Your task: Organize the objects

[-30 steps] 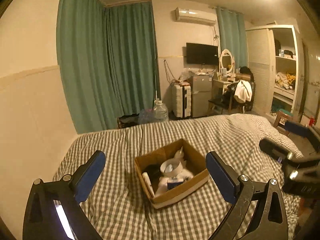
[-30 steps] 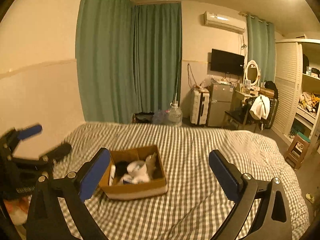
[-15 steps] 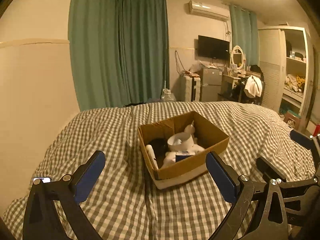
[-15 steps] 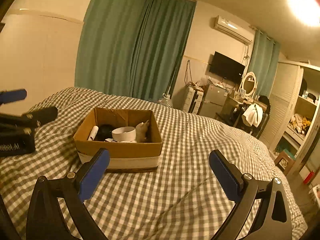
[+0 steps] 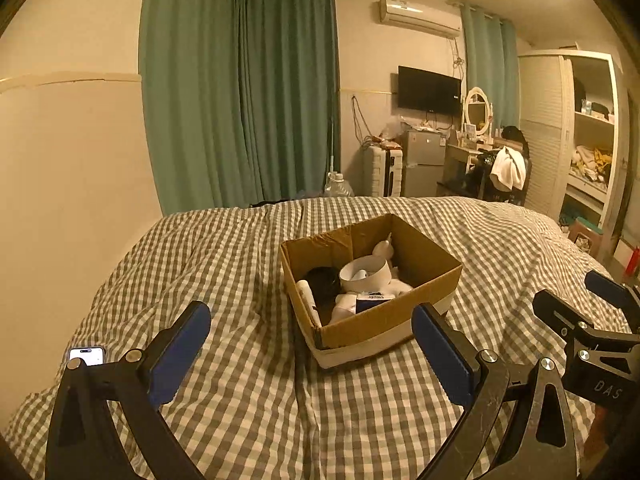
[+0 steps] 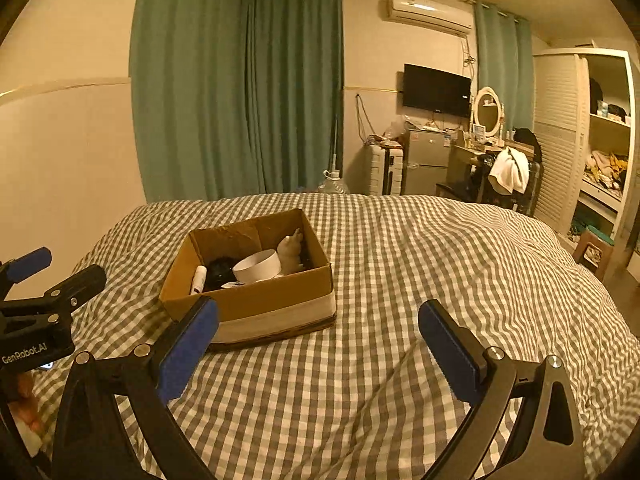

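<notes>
Cardboard box (image 5: 370, 280) sits near the middle of the bed (image 5: 248, 400), holding a white roll (image 5: 365, 274), a tube (image 5: 307, 298), something dark and a pale figure, gathered there, I judge, for sorting. My left tool (image 5: 310, 350) and right tool (image 6: 318, 346) hang above the near edge, jaws spread wide, gripping nothing. The checked cover is rumpled; a phone (image 5: 87, 356) lies at the left edge. Green curtains (image 5: 240, 92) hang beyond the far edge.
</notes>
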Action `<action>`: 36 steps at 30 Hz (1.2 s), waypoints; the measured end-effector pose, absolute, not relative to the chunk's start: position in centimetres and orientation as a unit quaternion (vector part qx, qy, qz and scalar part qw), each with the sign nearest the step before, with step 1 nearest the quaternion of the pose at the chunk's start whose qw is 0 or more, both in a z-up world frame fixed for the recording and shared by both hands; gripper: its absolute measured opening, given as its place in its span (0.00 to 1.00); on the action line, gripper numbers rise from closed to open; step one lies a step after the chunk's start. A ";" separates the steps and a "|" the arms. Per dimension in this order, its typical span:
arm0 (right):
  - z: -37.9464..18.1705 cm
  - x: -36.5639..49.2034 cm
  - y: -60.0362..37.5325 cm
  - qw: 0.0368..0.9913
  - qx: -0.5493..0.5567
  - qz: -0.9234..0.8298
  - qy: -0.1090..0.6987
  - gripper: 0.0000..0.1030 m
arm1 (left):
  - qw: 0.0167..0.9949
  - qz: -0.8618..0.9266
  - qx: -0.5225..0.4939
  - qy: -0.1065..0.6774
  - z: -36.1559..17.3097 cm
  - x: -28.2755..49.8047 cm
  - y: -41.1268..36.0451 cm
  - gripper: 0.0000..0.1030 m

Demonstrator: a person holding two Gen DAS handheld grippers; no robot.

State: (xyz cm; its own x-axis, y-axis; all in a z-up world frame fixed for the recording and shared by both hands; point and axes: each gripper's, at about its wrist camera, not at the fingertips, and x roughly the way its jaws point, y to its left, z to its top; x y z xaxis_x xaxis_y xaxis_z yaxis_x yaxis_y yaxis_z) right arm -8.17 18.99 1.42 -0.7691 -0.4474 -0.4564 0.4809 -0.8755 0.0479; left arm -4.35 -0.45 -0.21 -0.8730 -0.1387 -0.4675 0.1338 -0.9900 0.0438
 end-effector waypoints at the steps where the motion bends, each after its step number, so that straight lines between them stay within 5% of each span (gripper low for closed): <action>1: 1.4 -8.1 19.1 0.247 0.235 -0.940 0.034 0.97 | 0.070 -0.968 0.243 -0.004 -0.2 -4.3 -0.5 1.00; 36: 0.5 -8.1 18.6 0.242 0.247 -0.937 0.042 0.97 | 0.085 -0.962 0.258 0.004 -0.9 -4.4 0.2 1.00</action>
